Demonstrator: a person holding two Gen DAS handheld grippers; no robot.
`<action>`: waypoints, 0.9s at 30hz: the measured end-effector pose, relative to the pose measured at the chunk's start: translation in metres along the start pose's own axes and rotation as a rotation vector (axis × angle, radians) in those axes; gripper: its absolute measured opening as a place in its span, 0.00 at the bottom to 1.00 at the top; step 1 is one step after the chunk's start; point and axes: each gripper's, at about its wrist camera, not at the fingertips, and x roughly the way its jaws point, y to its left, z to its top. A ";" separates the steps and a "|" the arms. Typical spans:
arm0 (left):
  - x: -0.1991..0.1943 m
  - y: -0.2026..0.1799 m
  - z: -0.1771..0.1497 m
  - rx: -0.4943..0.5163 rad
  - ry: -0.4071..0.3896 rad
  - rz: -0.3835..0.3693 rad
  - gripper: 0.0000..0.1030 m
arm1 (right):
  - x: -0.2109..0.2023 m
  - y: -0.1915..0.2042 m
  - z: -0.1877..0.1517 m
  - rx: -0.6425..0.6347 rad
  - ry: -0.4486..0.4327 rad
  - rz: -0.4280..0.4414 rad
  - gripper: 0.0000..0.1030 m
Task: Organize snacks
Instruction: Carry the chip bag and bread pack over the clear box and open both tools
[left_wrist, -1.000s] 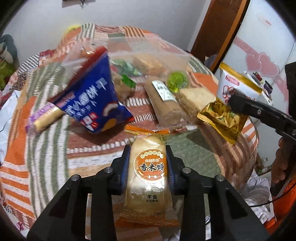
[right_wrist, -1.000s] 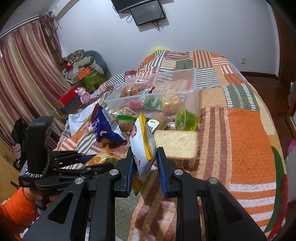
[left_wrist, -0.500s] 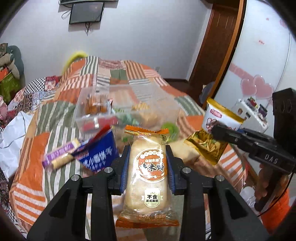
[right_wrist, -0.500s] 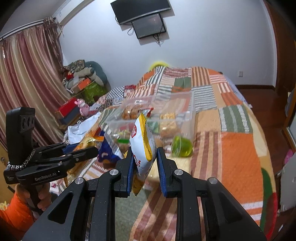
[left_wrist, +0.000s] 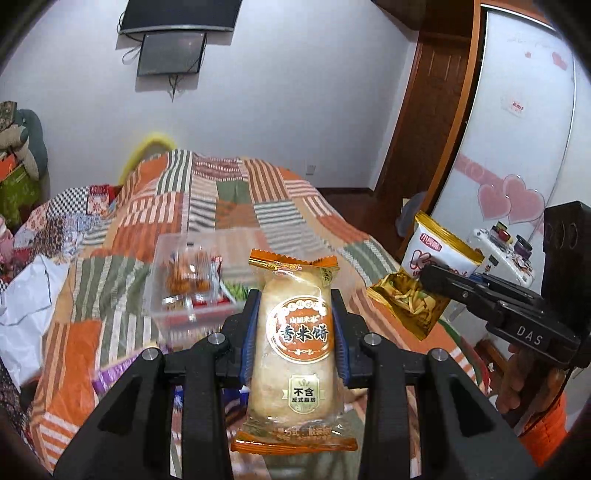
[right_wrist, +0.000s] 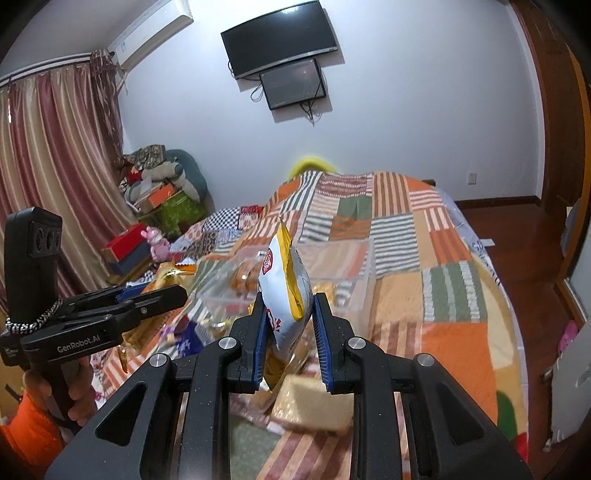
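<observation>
My left gripper (left_wrist: 295, 325) is shut on an orange-edged rice cracker packet (left_wrist: 293, 343), held upright above the bed. Seen from the left wrist, my right gripper (left_wrist: 439, 275) at the right pinches a white and gold chip bag (left_wrist: 424, 280). In the right wrist view that chip bag (right_wrist: 286, 291) stands edge-on between the blue pads, with my right gripper (right_wrist: 290, 325) shut on it. The left gripper (right_wrist: 162, 295) shows at the left there with its packet (right_wrist: 166, 277). A clear plastic bin (left_wrist: 195, 280) with snacks in it sits on the patchwork quilt (left_wrist: 229, 199) beyond both grippers.
A wrapped pale cake (right_wrist: 314, 406) and a blue snack bag (right_wrist: 188, 339) lie on the quilt below the grippers. A white bag (left_wrist: 26, 295) lies at the bed's left edge. Wooden door (left_wrist: 432, 122) and white cabinet (left_wrist: 524, 129) stand right; curtains (right_wrist: 48, 166) and piled belongings (right_wrist: 159, 192) left.
Both grippers have risen with their packets and tilted up, so the wall and screens now show. The loose snacks on the quilt have dropped toward the bottom of both views.
</observation>
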 end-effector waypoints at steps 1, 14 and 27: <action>0.002 0.000 0.004 0.002 -0.007 0.000 0.33 | 0.001 -0.001 0.003 -0.001 -0.006 -0.003 0.21; 0.047 0.003 0.038 -0.029 -0.035 0.023 0.33 | 0.018 -0.012 0.029 -0.008 -0.068 -0.061 0.21; 0.110 0.007 0.050 -0.076 0.010 0.100 0.33 | 0.056 -0.024 0.033 0.016 -0.015 -0.083 0.21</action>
